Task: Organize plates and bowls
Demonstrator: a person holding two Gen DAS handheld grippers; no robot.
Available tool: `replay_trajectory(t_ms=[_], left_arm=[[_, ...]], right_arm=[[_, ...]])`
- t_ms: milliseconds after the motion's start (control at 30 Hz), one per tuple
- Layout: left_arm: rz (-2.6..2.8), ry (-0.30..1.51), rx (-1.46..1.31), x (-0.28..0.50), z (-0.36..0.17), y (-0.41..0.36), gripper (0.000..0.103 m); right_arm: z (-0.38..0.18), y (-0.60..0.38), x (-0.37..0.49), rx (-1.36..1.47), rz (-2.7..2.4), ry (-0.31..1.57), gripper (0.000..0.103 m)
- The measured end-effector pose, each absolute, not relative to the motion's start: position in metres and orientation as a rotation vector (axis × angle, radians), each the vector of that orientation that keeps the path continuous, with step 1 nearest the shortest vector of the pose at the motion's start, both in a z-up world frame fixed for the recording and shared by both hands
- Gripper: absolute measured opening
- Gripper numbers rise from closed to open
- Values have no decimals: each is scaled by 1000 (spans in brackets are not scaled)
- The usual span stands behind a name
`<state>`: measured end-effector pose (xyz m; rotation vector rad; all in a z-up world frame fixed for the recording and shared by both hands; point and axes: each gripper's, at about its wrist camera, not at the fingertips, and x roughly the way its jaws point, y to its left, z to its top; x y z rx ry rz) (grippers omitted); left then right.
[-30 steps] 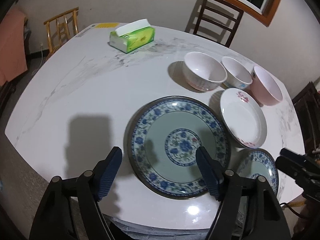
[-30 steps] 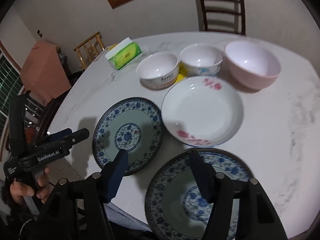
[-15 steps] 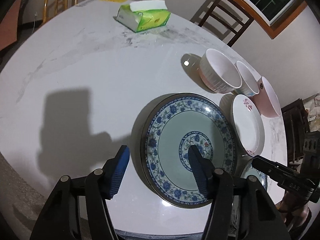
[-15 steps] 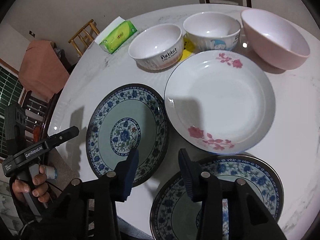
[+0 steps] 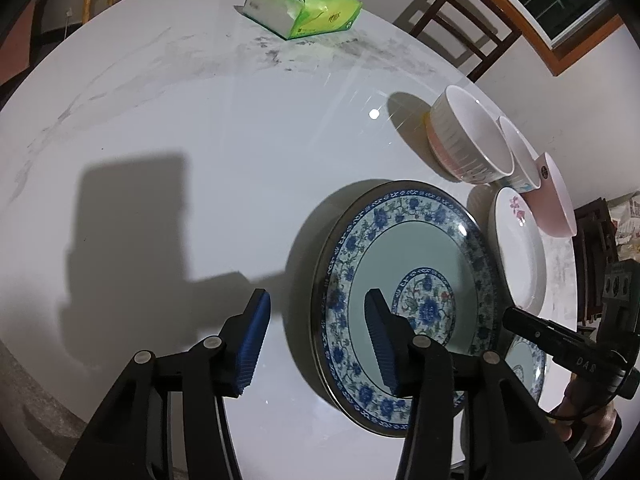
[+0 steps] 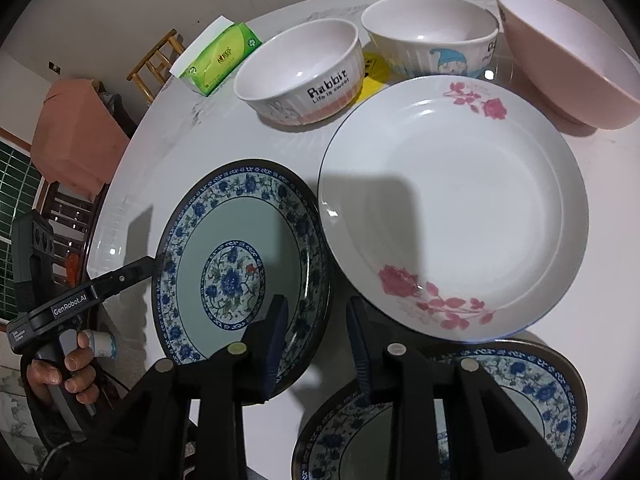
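The marble table (image 5: 200,128) is being shaded by both closing grippers, left (image 5: 316,344) and right (image 6: 316,344), each straddling the plate (image 5: 404,304) rim, ungripped.

Both grippers point steeply downward with jaws closing and pads not yet pressing: the left gripper (image 5: 316,344) has a rim between its blue pads, the right gripper (image 6: 316,344) too, and a hand (image 6: 60,368) holds the left handle.
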<state>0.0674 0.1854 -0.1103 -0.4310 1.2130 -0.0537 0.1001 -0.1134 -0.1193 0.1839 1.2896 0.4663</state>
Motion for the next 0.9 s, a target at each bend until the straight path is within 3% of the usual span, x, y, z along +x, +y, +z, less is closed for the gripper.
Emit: replay_trajectory(t_ms=[333,433,500,900], left_arm=[[-79,1241,-432,75,-124,187,36],[-97,1248,-431,76,-125,185,22],[-110,1252,-432,77,-126,183,18],[-102,1231,-365,67,-118,185,17]], right_arm=[[-128,-107,109,184,482,1296,28],[-130,-105,110,178,481,1291,27],[-131,-104,110,165,469,1282,19],[-128,-96,100,158,473,1281,14]])
